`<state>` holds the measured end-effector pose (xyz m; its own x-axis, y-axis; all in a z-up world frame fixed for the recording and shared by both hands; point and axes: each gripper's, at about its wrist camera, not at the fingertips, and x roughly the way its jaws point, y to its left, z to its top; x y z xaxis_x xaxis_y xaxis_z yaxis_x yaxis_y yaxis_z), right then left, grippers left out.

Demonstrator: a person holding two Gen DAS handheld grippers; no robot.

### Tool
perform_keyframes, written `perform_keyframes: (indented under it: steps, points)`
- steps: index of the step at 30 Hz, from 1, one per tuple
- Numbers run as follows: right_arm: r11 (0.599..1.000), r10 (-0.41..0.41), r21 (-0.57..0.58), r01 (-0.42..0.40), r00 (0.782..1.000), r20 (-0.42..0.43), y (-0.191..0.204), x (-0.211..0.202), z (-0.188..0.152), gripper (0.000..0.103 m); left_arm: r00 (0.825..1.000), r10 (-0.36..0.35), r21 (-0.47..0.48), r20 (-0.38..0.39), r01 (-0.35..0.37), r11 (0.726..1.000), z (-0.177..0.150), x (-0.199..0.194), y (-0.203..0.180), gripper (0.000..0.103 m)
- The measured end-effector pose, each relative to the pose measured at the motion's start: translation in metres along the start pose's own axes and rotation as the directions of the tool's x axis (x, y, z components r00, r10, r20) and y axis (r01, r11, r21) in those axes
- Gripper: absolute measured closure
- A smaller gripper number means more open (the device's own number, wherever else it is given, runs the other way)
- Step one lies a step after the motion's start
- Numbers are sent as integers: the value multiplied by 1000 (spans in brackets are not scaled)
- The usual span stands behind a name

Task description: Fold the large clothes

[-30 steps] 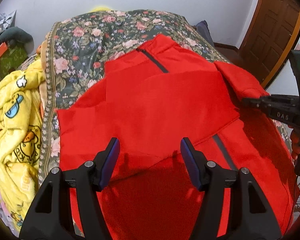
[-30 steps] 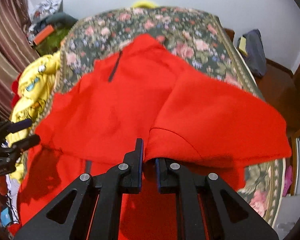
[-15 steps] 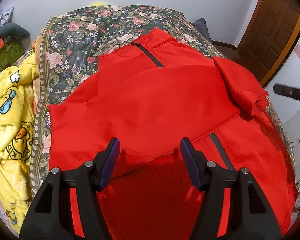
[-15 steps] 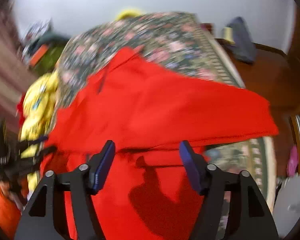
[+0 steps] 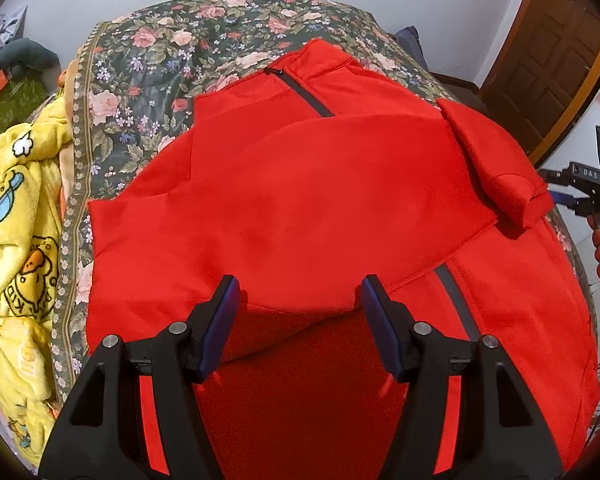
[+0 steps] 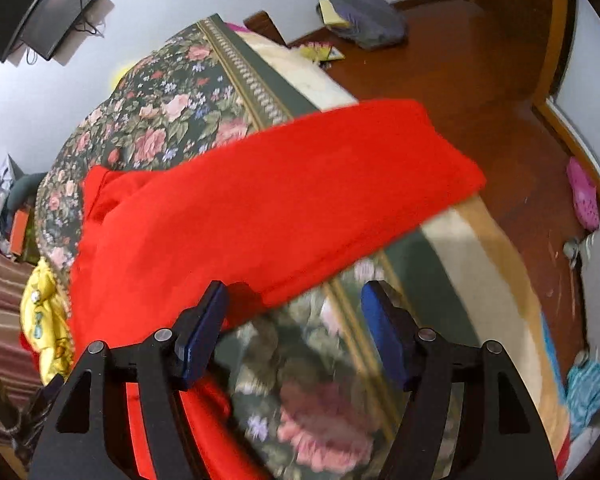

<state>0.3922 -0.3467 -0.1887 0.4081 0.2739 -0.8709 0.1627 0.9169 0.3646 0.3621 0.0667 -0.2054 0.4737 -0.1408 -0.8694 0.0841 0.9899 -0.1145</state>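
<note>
Both grippers are standing open with nothing between their pads. One red jacket [image 5: 324,208] is lying spread on the floral bedspread [image 5: 148,64], one sleeve [image 5: 496,168] folded across its body near the dark zipper [image 5: 304,94]. The left gripper [image 5: 300,320] is hovering over the jacket's lower half. The right gripper [image 6: 292,328] is pointing down at the bed's edge, its jaws having just opened; the red cloth is lying beyond its fingertips, not gripped.
</note>
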Motion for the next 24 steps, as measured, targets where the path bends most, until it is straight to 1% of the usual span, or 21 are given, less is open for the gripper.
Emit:
perform_keyframes:
  steps: [1, 5, 7, 9, 10, 11, 12, 13, 15, 18, 21, 23, 24]
  points:
    - [1000, 1, -8, -1, 1000, 4, 3, 3, 3, 34, 1000, 2, -1, -2, -2, 1000, 0, 1, 1, 41]
    - [1000, -23, -15, 23, 999, 36, 6, 18, 15, 34, 1000, -8, -26, -6, 8, 1000, 1, 2, 4, 41]
    - [998, -61, -31, 63, 996, 58, 8, 22, 18, 34, 1000, -14, -28, 0, 14, 1000, 1, 0, 4, 41]
    - [989, -125, -68, 132, 988, 95, 14, 24, 18, 40, 1000, -6, -20, 10, 6, 1000, 2, -3, 3, 41]
    - [981, -160, -96, 171, 980, 116, 19, 24, 17, 51, 1000, -1, -16, 14, 2, 1000, 2, -4, 2, 41]
    - [972, -183, -121, 199, 974, 131, 23, 23, 17, 69, 1000, 6, -10, 19, -5, 1000, 2, -6, 2, 41]
    - [961, -208, -151, 229, 967, 146, 28, 24, 17, 79, 1000, 11, -4, 24, -11, 1000, 1, -8, 1, 41]
    - [952, -219, -182, 245, 964, 151, 34, 23, 18, 92, 1000, 14, 1, 28, -14, 1000, 1, -9, 1, 41]
    - [942, -221, -218, 254, 961, 166, 42, 18, 18, 94, 999, 16, 5, 36, -17, 1000, 1, -13, 1, 41]
    - [926, -215, -260, 275, 947, 237, 61, -2, 18, 95, 998, 10, 3, 55, -10, 1000, 1, -22, 3, 41]
    - [920, -166, -297, 256, 941, 295, 86, -31, 19, 95, 997, 8, -1, 80, -8, 1000, 2, -33, 6, 41]
    - [917, -116, -328, 228, 938, 328, 106, -51, 17, 95, 995, 13, -1, 96, -13, 1000, 2, -40, 8, 41]
    - [915, -76, -351, 200, 939, 336, 118, -62, 15, 95, 994, 15, -2, 104, -15, 1000, 2, -44, 10, 41]
